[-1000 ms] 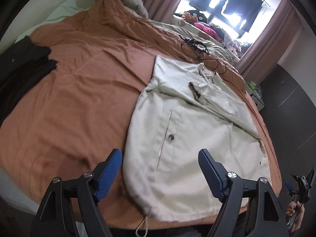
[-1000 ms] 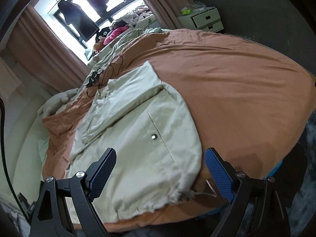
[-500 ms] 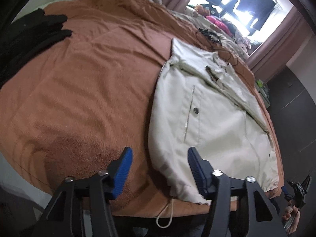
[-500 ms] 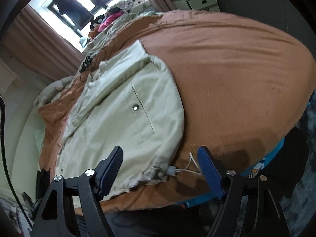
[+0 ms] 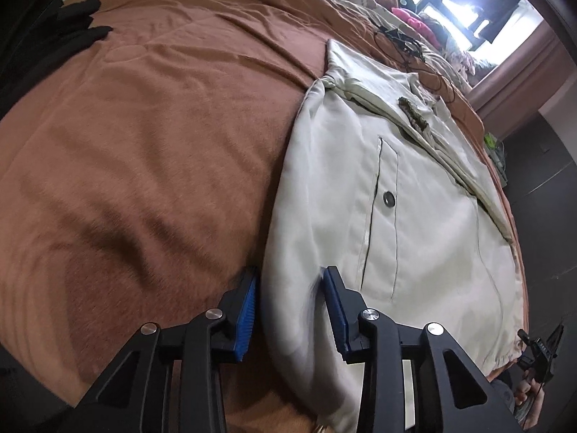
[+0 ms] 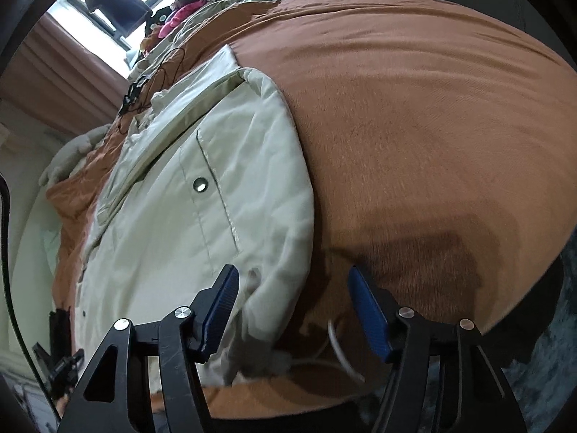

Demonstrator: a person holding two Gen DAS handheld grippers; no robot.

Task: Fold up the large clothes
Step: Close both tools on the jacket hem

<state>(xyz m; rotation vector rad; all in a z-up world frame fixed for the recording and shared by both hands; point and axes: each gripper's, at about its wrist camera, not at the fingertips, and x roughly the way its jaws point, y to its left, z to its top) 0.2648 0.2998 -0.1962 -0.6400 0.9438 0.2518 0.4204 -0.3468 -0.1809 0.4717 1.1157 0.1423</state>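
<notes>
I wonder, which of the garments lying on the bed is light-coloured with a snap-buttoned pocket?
The cream jacket, spread flat on the brown blanket by the near edge; the other garment, the black one, lies at the far left corner.

Your left tool (image 5: 288, 306) is closing around the cream jacket's (image 5: 414, 216) near corner on the brown bedspread (image 5: 144, 144), fabric between the blue pads (image 5: 247, 306).

A big cream jacket (image 5: 414, 216) lies flat on the brown bed (image 5: 144, 144), sleeves folded in, bottom hem at the near edge.
</notes>
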